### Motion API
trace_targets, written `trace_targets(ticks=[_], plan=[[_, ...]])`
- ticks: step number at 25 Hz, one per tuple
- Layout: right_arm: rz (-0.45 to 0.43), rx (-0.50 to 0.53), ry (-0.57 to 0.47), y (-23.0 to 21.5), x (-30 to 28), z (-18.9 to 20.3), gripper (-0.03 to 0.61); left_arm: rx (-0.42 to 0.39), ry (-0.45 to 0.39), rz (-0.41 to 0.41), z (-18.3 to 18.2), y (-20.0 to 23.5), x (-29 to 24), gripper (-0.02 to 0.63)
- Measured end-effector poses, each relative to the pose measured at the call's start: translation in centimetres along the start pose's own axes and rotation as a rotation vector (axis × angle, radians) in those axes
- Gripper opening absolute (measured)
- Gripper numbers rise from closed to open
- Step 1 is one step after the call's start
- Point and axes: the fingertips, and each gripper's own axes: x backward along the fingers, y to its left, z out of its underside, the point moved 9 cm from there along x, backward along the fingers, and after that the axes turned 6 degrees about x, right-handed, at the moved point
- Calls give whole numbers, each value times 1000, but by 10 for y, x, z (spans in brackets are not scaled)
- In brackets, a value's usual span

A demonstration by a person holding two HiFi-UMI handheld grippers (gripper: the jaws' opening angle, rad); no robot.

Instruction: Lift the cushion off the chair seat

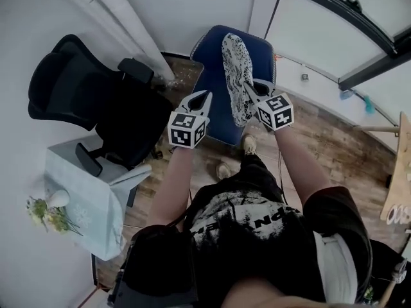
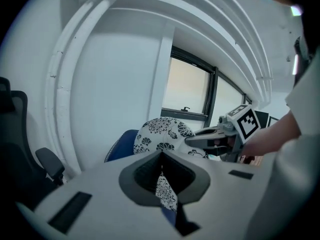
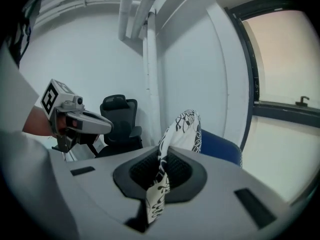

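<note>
Two grippers, one cushion: you hold it up on edge in front of the chair.
Your right gripper (image 1: pixel 248 86) (image 3: pixel 160 173) has its jaws pressed together on a fold of the patterned cushion (image 1: pixel 236 69) (image 3: pixel 183 130), which rises straight ahead of the jaws. Your left gripper (image 1: pixel 206 95) (image 2: pixel 162 174) likewise pinches a flap of the cushion (image 2: pixel 161 134), whose bulk sits ahead and a little to its right. The grippers are side by side, with the cushion running on past their tips. The blue chair (image 1: pixel 209 66) (image 2: pixel 120 146) (image 3: pixel 220 146) lies beyond the cushion, ahead of and below both grippers. A black chair (image 1: pixel 83 88) (image 3: pixel 119 121) stands off to the left of your left gripper.
</note>
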Motion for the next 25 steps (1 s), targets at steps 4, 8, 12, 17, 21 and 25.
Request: trace_targets(ticks=[4, 8, 12, 17, 21, 25], plan=[[6, -7, -27, 9, 20, -13, 31, -11, -25, -2, -8, -4, 14, 12], [-17, -8, -72, 21, 38, -35, 31, -24, -35, -13, -14, -8, 28, 12], [-32, 4, -122, 31, 49, -56, 31, -27, -62, -25, -20, -7, 44, 12], [-52, -28, -181, 41, 58, -75, 31, -23, -78, -38, -25, -4, 59, 12], [-67, -2, -206, 52, 62, -80, 31, -43, -92, -47, -30, -3, 70, 12], [-80, 10, -207, 62, 59, -79, 31, -39, -82, -60, -23, 1, 78, 12]])
